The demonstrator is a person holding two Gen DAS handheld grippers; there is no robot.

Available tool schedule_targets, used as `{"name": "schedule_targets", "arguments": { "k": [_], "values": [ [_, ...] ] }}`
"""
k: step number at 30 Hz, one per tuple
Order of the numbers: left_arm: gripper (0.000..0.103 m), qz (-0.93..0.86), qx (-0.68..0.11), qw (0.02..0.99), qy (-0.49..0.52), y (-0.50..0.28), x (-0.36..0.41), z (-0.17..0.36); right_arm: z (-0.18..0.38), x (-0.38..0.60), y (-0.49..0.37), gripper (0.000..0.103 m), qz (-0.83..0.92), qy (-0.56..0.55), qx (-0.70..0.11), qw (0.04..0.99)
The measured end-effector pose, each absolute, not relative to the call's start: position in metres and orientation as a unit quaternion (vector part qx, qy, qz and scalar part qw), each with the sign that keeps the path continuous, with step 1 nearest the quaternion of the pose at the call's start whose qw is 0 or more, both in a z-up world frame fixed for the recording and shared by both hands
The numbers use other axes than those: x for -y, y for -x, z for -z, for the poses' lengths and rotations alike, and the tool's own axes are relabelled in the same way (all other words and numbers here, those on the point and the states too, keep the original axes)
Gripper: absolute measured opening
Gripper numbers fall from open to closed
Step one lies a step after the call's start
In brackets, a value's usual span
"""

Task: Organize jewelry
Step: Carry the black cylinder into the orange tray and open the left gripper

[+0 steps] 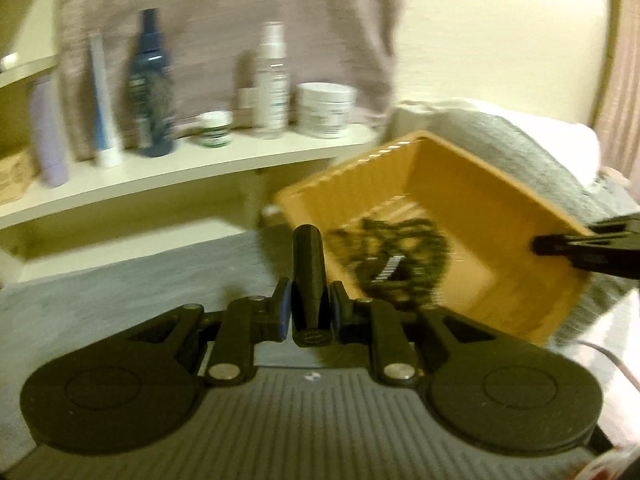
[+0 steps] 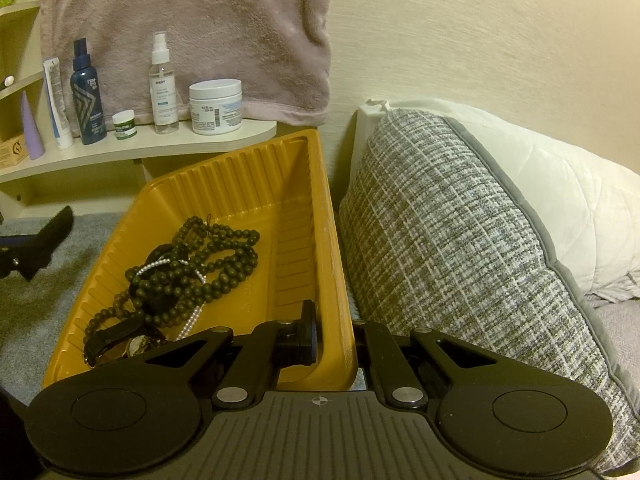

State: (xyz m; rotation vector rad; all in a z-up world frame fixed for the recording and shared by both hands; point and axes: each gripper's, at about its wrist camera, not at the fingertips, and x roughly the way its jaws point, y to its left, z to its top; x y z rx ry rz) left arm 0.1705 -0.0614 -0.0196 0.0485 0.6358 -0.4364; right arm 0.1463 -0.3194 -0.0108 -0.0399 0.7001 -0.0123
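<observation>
The right gripper is clamped on the right wall of the yellow tray, one finger inside and one outside — the tray is tilted. Dark bead necklaces and a watch are heaped ahead-left of it. The left gripper is closed on a black cylinder, the tray just ahead-right.

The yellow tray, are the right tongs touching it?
Touching: the right wrist view shows the right tongs clamped on the yellow tray's side wall.

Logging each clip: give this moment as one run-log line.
right gripper: shut on yellow tray wall, tray tilted | left gripper: shut on black cylinder | tray holds: bead necklaces, wristwatch
</observation>
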Motion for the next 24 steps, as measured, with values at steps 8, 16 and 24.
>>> {"name": "schedule_targets", "arguments": {
  "k": [8,16,24],
  "values": [
    [0.018,0.273,-0.307,0.911,-0.037,-0.160,0.104,0.014,0.010,0.319,-0.146,0.004,0.006,0.019,-0.343,0.939],
    [0.018,0.309,-0.305,0.899,-0.050,-0.156,0.132,0.011,0.010,0.319,-0.146,0.004,0.005,0.017,-0.342,0.939],
    [0.018,0.321,-0.307,0.894,-0.058,-0.155,0.141,0.013,0.010,0.319,-0.146,0.004,0.005,0.017,-0.342,0.940]
  ]
}}
